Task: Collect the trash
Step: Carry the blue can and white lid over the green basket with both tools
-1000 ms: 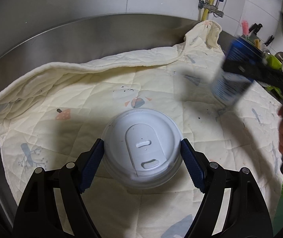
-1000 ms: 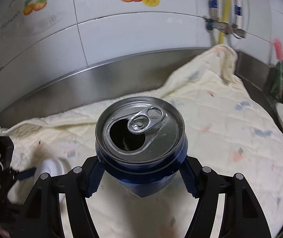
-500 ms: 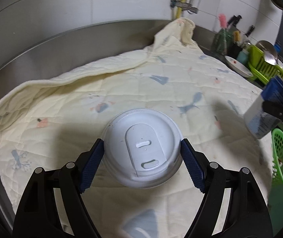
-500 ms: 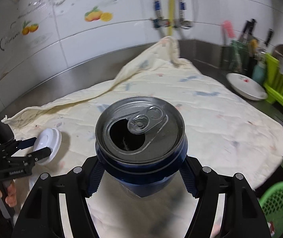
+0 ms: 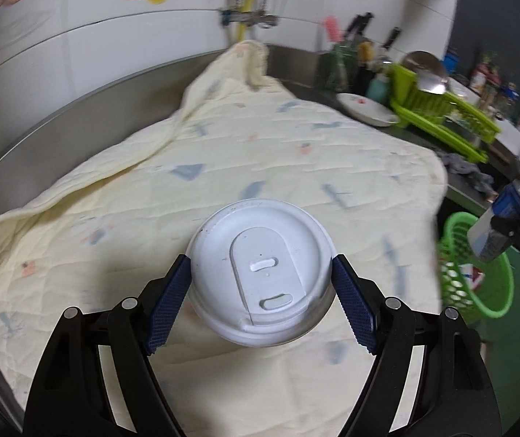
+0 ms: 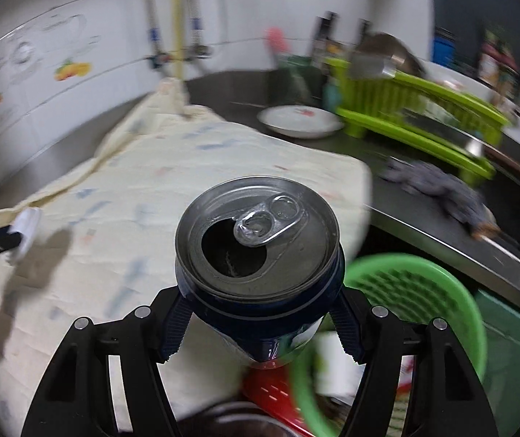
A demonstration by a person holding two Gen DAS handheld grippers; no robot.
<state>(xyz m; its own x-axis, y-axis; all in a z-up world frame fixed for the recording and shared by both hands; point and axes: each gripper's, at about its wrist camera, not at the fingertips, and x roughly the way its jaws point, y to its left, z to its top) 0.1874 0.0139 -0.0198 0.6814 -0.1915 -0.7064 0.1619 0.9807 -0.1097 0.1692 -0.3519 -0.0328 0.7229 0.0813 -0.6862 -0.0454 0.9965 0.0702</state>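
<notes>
- My left gripper (image 5: 261, 289) clamps a cup (image 5: 261, 276), white lid scuffed, sip slot toward me, over the quilted cloth (image 5: 260, 153) on the bench (image 6: 441, 225).
- The lid hides the cup's body.
- My right gripper (image 6: 260, 322) pinches a blue can (image 6: 258, 240), tab lifted, mouth open, beside the green basket (image 6: 423, 291).
- The basket's contents blur.

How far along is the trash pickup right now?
Done: both pieces are off the quilted cloth. In hand: the left gripper is shut on the lidded white cup; the right gripper is shut on the opened blue can, near the green basket. Left: neither is dropped in yet; the cup is farther from the basket.
</notes>
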